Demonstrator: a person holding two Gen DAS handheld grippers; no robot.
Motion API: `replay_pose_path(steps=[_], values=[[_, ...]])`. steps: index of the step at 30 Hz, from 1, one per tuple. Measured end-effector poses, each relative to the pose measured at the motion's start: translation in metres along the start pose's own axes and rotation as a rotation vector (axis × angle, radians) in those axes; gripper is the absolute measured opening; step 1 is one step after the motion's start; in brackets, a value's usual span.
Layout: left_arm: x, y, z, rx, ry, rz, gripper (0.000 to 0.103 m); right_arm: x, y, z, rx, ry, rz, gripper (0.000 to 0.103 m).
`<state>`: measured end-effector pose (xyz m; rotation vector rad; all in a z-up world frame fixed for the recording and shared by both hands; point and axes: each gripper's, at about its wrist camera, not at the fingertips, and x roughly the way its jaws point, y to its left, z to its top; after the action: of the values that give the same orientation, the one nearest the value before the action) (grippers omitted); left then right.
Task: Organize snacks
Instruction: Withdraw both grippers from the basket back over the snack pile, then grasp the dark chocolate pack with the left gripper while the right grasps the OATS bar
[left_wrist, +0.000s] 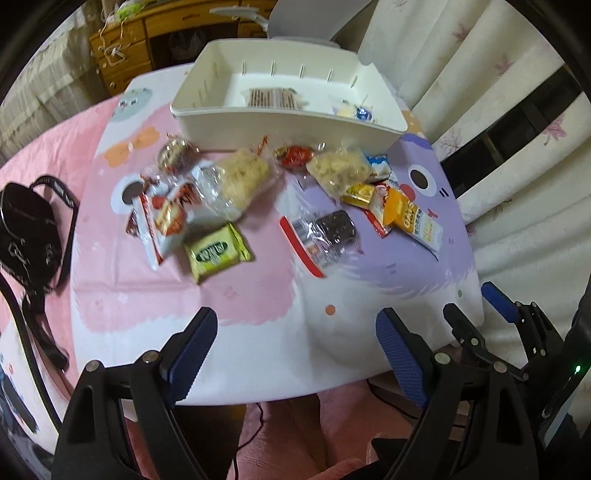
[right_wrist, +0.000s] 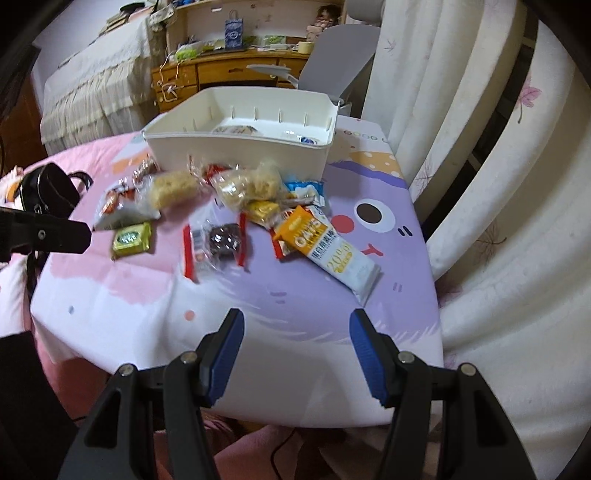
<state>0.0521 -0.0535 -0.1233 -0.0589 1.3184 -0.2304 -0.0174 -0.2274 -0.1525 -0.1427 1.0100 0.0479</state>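
Left wrist view: left gripper (left_wrist: 295, 332) hovering released, grasping nothing. White bin (left_wrist: 207, 96) sitting far ahead, already holding wafer pack (left_wrist: 271, 98) and small blue-white item (left_wrist: 364, 112). Most snacks lying loose between gripper and bin: green biscuit pack (left_wrist: 218, 254) nearest, ahead-left; dark brownie pack (left_wrist: 325, 232) ahead-right.

Right wrist view: right gripper (right_wrist: 295, 325) hovering released, empty. Oats bar (right_wrist: 325, 243) lying just ahead. Sorting looking barely begun.

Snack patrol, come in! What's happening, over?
Left gripper open, empty. Right gripper open, empty. Snack pile loose on table, white bin behind it, few snacks inside. Path clear.
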Motion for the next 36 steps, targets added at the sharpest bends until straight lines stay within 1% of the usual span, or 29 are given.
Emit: replay_pose_path(steps=[2, 6, 12, 17, 21, 28, 33, 36], values=[[0.005, -0.004, 0.001, -0.021, 0.009, 0.006, 0.087, 0.006, -0.006, 0.000, -0.022, 0.011, 0.017, 0.060], [0.020, -0.015, 0.007, -0.094, 0.023, 0.018, 0.087, 0.018, -0.017, 0.003, -0.093, 0.023, 0.034, 0.060], [0.044, -0.034, 0.019, -0.211, 0.018, 0.038, 0.087, 0.037, -0.041, 0.007, -0.233, 0.001, 0.077, 0.060], [0.065, -0.044, 0.029, -0.307, 0.027, 0.070, 0.087, 0.057, -0.063, 0.016, -0.349, -0.020, 0.150, 0.060], [0.083, -0.047, 0.037, -0.386, 0.048, 0.089, 0.087, 0.073, -0.077, 0.026, -0.399, -0.024, 0.212, 0.060], [0.110, -0.052, 0.052, -0.446, 0.061, 0.141, 0.087, 0.100, -0.081, 0.041, -0.513, -0.017, 0.311, 0.060], [0.132, -0.051, 0.064, -0.481, 0.094, 0.170, 0.087, 0.116, -0.080, 0.048, -0.557, 0.011, 0.391, 0.060], [0.144, -0.052, 0.072, -0.484, 0.108, 0.184, 0.087, 0.124, -0.079, 0.048, -0.577, 0.036, 0.432, 0.060]])
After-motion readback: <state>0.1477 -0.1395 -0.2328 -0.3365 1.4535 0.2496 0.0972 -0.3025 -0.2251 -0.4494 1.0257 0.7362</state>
